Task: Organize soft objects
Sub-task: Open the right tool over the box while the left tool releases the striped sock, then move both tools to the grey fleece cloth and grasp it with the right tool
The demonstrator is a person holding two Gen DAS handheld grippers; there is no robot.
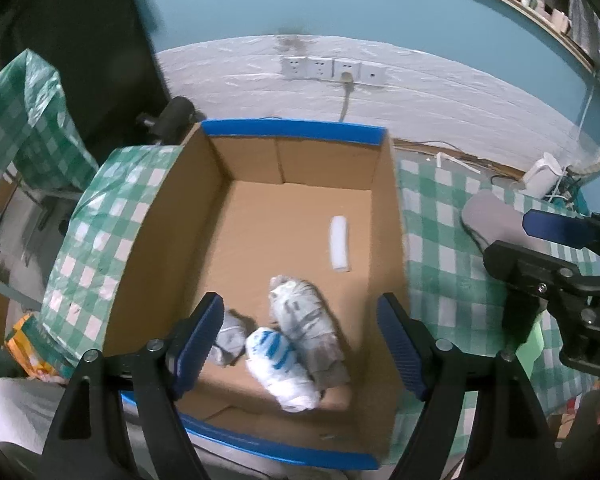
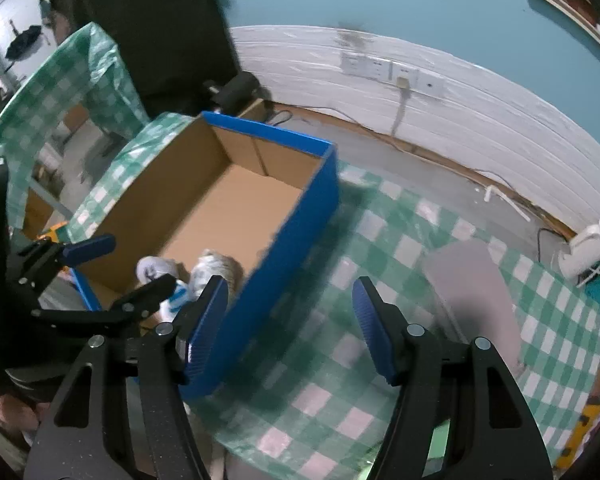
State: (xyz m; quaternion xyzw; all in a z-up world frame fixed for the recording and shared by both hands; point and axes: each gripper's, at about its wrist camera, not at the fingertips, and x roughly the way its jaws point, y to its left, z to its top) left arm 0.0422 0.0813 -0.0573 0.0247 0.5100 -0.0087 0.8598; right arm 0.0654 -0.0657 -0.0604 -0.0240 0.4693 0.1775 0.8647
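Where cardboard box (image 1: 168,220) sits, three rolled socks (image 1: 282,364)

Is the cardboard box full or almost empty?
Almost empty. The cardboard box holds only three rolled soft bundles near its front wall and one small white piece; most of its floor is bare.

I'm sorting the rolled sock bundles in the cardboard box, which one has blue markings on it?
The white bundle in the middle of the three, nearest the box's front wall. Its blue markings set it apart; the bundles on either side of it are grey.
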